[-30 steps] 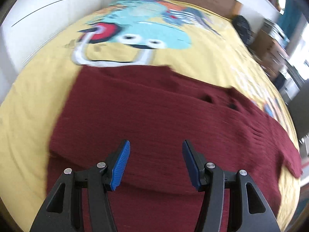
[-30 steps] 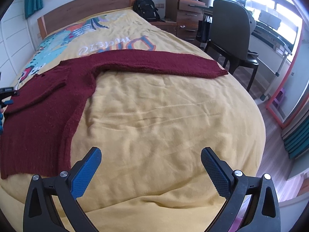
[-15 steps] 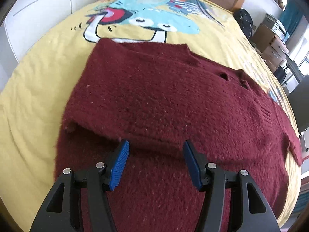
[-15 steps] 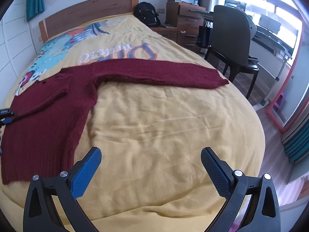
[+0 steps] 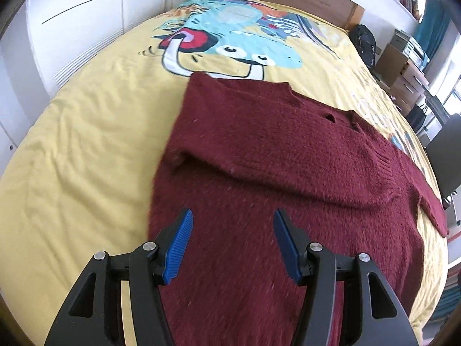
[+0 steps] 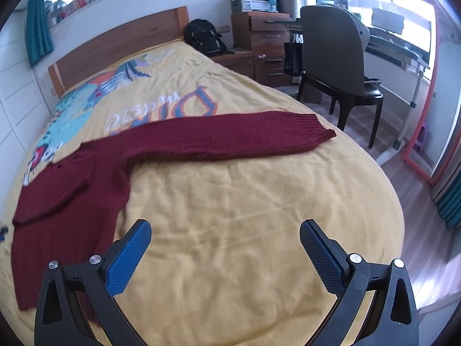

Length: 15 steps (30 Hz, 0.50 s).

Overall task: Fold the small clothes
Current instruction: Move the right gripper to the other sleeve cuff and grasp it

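Both my left gripper (image 5: 232,242) and right gripper (image 6: 224,255) gape empty; the maroon sweater (image 5: 288,173) lies neck toward the headboard (image 6: 115,46), one sleeve (image 6: 230,135) stretched sideways.

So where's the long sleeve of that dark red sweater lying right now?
In the right wrist view, the dark red knitted sweater's sleeve stretches rightward across the yellow bedspread, its ribbed cuff near the bed edge closest to the grey chair.

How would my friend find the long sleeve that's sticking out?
Start at the yellow bed, where a dark red sweater lies flat. Its sleeve stretches across the cover toward the black chair. The other sleeve is folded onto the body; this one lies straight, ending in a ribbed cuff.
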{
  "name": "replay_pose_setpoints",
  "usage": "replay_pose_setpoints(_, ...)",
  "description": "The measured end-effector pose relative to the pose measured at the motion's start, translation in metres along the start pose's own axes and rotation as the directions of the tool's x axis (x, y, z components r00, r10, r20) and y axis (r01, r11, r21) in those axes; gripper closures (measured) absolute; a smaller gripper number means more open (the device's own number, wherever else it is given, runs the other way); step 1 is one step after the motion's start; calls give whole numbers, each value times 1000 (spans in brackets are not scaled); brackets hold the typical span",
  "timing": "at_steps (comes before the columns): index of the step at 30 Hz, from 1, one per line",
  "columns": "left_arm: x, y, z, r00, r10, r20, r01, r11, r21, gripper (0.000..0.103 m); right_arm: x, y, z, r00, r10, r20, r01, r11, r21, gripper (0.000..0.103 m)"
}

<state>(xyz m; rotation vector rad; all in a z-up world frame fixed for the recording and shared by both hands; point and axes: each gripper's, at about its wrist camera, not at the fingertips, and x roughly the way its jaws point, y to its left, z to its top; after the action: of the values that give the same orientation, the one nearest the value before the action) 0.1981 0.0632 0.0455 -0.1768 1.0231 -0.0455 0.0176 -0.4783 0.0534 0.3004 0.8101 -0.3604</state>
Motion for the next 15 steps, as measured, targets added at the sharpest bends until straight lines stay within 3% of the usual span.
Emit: replay_pose_setpoints(15,-35,23,-29,995,104,11,-103,992,-76,50,72,-61,38,999,37,-29,-31,985,170,0)
